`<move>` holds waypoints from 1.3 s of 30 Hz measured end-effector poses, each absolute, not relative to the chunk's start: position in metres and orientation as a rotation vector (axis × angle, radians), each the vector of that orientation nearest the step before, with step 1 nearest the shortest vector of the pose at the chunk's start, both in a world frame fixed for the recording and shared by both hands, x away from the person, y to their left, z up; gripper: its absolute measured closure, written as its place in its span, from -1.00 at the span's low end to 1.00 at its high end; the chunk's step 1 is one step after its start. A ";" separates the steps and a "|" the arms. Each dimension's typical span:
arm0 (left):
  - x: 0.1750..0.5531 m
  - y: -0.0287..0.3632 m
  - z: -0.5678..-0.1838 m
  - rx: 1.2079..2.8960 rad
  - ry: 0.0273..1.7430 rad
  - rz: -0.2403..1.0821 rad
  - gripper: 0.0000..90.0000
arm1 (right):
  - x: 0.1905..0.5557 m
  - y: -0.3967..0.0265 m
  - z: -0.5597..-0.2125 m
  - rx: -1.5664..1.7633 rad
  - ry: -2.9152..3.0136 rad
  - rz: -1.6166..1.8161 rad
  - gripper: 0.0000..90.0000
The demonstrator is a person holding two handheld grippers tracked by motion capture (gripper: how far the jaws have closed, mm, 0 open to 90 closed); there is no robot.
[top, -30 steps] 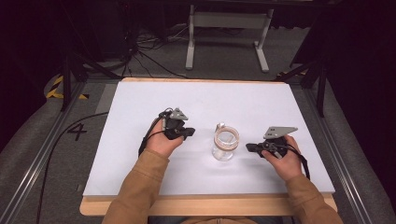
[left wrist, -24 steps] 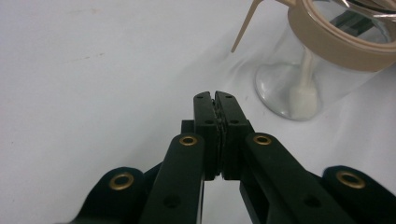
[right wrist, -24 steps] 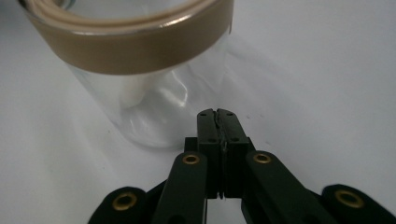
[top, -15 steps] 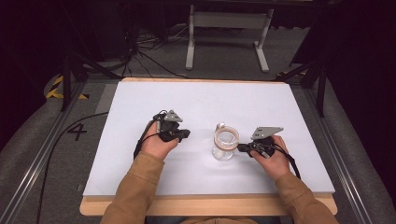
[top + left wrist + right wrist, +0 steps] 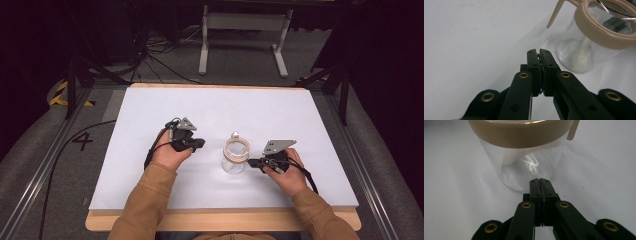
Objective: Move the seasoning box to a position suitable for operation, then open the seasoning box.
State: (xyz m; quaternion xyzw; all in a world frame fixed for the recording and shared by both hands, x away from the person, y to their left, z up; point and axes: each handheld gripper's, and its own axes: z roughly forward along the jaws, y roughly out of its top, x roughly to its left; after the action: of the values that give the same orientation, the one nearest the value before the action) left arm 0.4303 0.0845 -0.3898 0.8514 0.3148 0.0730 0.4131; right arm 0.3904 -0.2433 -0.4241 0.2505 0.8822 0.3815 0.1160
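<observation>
sleeves: tan/mustard long sleeves [image 5: 150, 200] on both forearms
left gripper [image 5: 540, 56]: two black jaws, flat black link arms, brass-ringed pivot holes
right gripper [image 5: 540, 181]: same black jaws, brass rings at pivots
top plates: grey three-cornered plate [image 5: 278, 146] with small holes on each gripper
cables: thin black cable [image 5: 150, 152] trailing toward 6 o'clock

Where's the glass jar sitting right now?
In the high view the glass jar stands on the white table, between the left gripper and the right gripper, nearer the right.
</observation>
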 end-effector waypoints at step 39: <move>0.467 0.007 -0.375 1.947 0.582 0.083 0.99 | 0.340 -0.309 -0.417 0.957 2.400 1.128 1.00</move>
State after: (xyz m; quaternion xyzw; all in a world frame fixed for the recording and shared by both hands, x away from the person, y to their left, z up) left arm 0.4669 0.0066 -0.3754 0.8142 0.2434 0.0349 0.5259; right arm 0.3396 -0.3093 -0.4167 0.3350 0.8402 0.3951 0.1606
